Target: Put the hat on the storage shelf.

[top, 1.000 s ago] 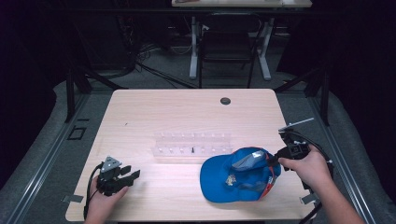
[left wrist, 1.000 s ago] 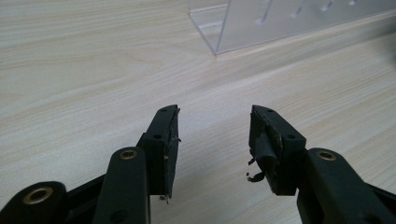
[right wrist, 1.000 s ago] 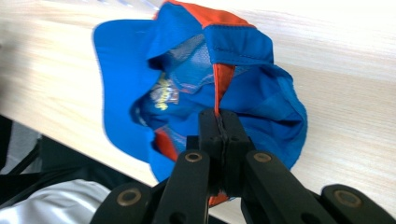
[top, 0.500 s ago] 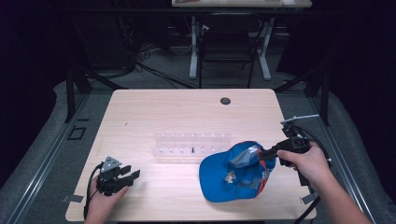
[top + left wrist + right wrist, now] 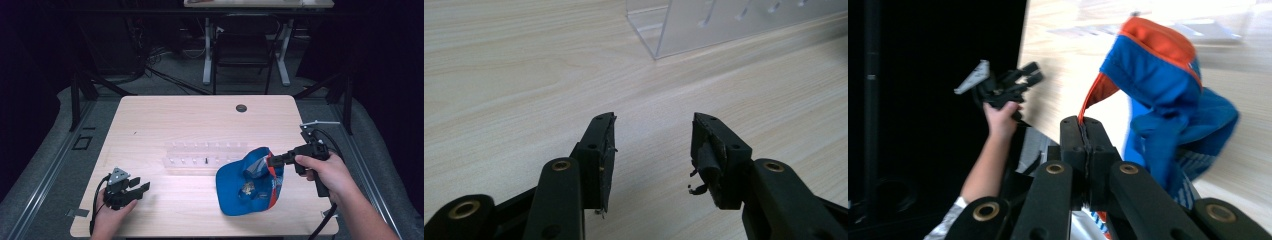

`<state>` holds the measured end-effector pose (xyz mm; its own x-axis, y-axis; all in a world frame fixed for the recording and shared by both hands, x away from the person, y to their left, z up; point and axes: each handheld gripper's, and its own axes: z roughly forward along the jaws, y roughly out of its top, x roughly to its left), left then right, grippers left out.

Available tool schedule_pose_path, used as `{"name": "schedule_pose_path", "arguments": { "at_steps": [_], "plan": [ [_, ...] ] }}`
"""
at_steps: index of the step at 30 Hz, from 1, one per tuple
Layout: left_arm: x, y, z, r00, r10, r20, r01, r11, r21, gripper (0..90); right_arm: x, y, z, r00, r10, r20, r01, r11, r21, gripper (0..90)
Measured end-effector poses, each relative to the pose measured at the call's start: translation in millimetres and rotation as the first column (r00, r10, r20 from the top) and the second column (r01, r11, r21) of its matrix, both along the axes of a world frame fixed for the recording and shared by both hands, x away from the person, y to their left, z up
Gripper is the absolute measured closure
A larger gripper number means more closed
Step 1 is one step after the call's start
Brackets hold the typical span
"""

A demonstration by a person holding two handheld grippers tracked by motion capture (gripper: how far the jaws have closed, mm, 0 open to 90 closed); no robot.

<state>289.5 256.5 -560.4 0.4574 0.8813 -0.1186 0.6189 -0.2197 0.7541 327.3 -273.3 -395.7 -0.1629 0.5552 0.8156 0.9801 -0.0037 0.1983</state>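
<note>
The right gripper (image 5: 272, 160), a black two-jaw hand tool with a trailing cable, is clamped on the edge of a blue baseball cap with orange trim (image 5: 247, 181) in the high view, its jaws pressed together on the fabric and the cap hanging partly lifted off the light wooden table (image 5: 200, 120). Taking the clear plastic rack with small pegs (image 5: 200, 155) as the landmark, the cap lies just beside the rack's right end and slightly nearer the person, while the left gripper (image 5: 140, 186), another black two-jaw tool with a grey three-cornered plate on top, rests low on the table well apart from the rack's left end, near the table's front edge. In the left gripper view, the left gripper (image 5: 654, 147) has its jaws spread apart with bare wood between them, and the corner of the rack (image 5: 664, 30) stands ahead of them and a little to the right. In the right gripper view, the right gripper (image 5: 1083, 135) shows its jaws tight together on an orange-lined edge of the cap (image 5: 1168, 95), which hangs crumpled to the right of the jaws; the left gripper (image 5: 1030, 75) is seen farther off at the left, held in a hand (image 5: 1000, 117).
</note>
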Motion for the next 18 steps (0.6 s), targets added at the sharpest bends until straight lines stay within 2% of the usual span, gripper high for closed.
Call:
{"name": "schedule_pose_path", "arguments": {
  "at_steps": [1, 3, 5, 6, 7, 11, 14, 18],
  "plan": [
    [0.0, -0.2, -0.1, 1.0, -0.001, 0.0, 0.001, 1.0, 0.002, 52.6, -0.5, 2.5, 2.8, 1.0, -0.001, 0.007, 0.001, 0.999, 0.032, 90.0],
    [0.0, -0.3, 0.1, 1.0, -0.002, -0.001, 0.002, 1.0, 0.004, 52.6, -0.7, 3.6, 3.7, 0.9999, 0.003, 0.013, -0.003, 0.999, 0.043, 90.0],
    [0.0, -0.6, 0.0, 1.0, -0.005, -0.002, 0.005, 1.0, 0.006, 52.4, -1.5, 7.9, 6.5, 0.9998, 0.004, 0.018, -0.006, 0.997, 0.079, 90.0],
    [0.0, -0.6, 0.0, 1.0, -0.005, -0.002, 0.005, 1.0, 0.006, 52.4, -1.5, 7.9, 6.5, 0.9998, 0.004, 0.018, -0.006, 0.997, 0.079, 90.0],
    [0.0, -1.0, -0.1, 1.0, -0.005, -0.004, 0.005, 1.0, 0.005, 52.4, -1.3, 9.8, 8.8, 0.9993, 0.028, 0.026, -0.03, 0.996, 0.089, 90.0],
    [0.0, -1.7, -0.8, 1.0, -0.002, 0.002, 0.002, 1.0, 0.0, 52.3, -1.5, 14.6, 12.3, 0.9991, 0.026, 0.032, -0.029, 0.993, 0.11, 90.0],
    [0.1, -2.0, -0.7, 1.0, -0.005, 0.001, 0.005, 1.0, 0.002, 52.2, 0.4, 21.2, 16.6, 0.9978, 0.039, 0.054, -0.048, 0.985, 0.168, 90.0],
    [0.0, -2.3, -0.7, 1.0, -0.009, 0.001, 0.009, 0.9999, 0.004, 52.2, 2.3, 28.8, 21.2, 0.9972, 0.045, 0.06, -0.056, 0.979, 0.198, 90.0]
  ]
}}
